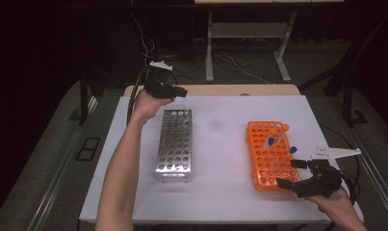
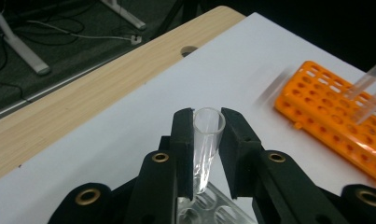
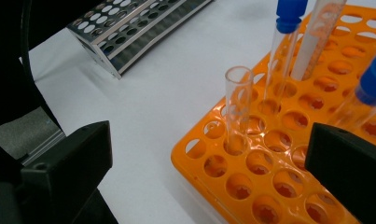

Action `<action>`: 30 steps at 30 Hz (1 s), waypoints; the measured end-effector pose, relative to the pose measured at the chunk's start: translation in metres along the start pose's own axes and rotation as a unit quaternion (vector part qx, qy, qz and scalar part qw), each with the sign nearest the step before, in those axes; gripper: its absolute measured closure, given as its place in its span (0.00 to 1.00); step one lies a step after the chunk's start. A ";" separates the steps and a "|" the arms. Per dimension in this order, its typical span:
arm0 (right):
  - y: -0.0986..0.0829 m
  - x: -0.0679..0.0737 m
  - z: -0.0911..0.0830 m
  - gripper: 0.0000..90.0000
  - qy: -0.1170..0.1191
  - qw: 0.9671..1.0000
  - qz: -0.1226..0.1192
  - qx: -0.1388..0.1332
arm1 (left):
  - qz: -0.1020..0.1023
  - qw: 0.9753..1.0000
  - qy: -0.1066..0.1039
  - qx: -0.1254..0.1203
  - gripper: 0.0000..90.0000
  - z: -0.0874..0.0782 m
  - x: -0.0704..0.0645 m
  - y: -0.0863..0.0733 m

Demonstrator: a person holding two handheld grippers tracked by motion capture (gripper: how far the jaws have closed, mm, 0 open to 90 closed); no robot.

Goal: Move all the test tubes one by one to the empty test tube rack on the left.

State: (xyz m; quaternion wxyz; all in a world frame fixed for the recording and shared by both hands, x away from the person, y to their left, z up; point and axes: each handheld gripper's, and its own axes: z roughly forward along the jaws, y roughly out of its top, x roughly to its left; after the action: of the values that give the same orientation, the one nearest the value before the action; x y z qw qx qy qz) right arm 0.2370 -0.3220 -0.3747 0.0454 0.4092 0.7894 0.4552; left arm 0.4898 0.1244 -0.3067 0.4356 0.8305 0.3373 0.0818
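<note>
Clear tube clamped in left gripper above metal rack's far edge.

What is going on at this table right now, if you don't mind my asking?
A person is working with test tubes and two racks. The left gripper is shut on a clear tube, held above the far end of the metal rack. The right gripper sits open at the orange rack, which holds several tubes.

There are two tube racks: one metal rack and one orange plastic rack. Five tubes show: two blue-capped tubes, one orange-capped tube, and two open clear tubes. Two grippers are here.
</note>
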 end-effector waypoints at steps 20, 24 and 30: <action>-0.004 -0.003 -0.007 0.00 -0.002 1.000 0.000 -0.006 | 0.013 0.999 0.004 0.039 0.83 0.028 0.004 -0.004; -0.003 -0.003 -0.009 0.00 -0.002 1.000 -0.001 -0.010 | 0.011 0.999 0.002 0.033 0.83 0.030 0.005 -0.010; -0.004 -0.004 -0.009 0.00 0.000 1.000 0.000 -0.010 | 0.005 1.000 0.001 0.024 0.83 0.034 0.006 -0.020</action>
State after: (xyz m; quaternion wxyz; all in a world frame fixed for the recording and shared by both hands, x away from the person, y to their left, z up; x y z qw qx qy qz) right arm 0.2334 -0.3314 -0.3735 0.0495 0.4092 0.7849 0.4626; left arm 0.4986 0.1133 -0.3437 0.4153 0.8421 0.3355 0.0764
